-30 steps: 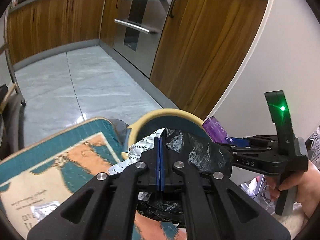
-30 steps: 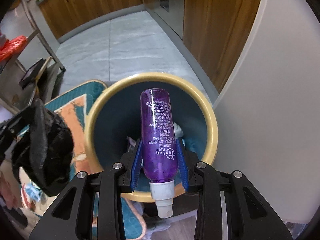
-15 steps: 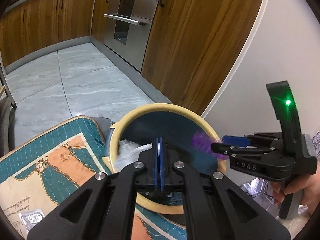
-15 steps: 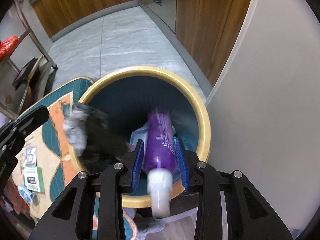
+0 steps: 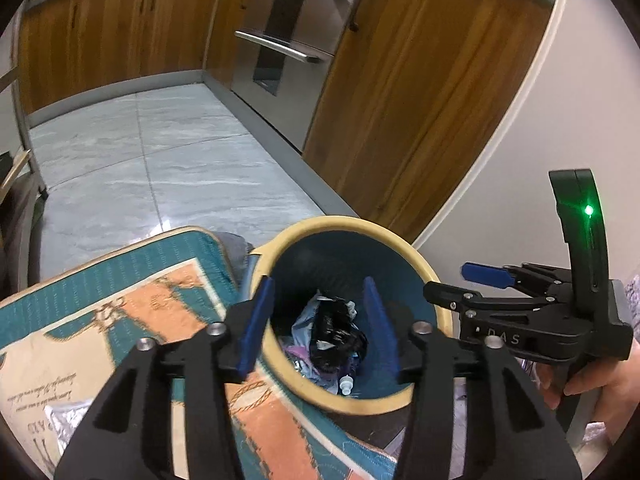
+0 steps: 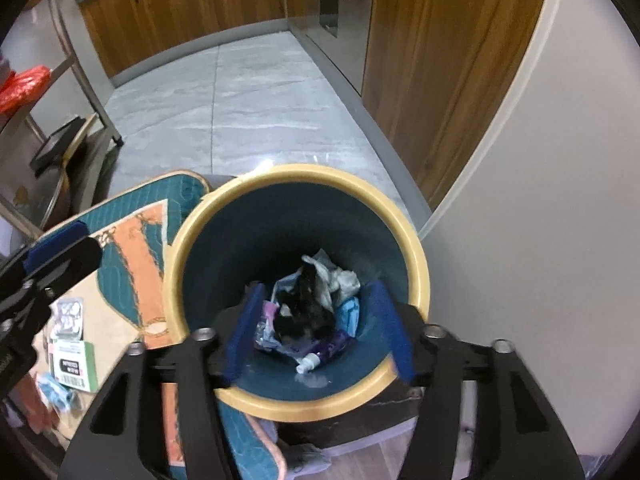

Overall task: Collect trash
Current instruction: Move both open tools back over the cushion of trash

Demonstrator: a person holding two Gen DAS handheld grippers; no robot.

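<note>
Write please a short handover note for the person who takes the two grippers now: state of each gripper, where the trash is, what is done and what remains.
Left gripper: open, empty, above the bin.
Right gripper: open, empty, also above the bin.
Done: the purple bottle and the black bag lie inside the bin with other wrappers.
Left: on the mat beside the bin there are a blister pack, a green and white box and a blue wrapper. Another foil pack shows in the left wrist view; it may be the same one.
</note>
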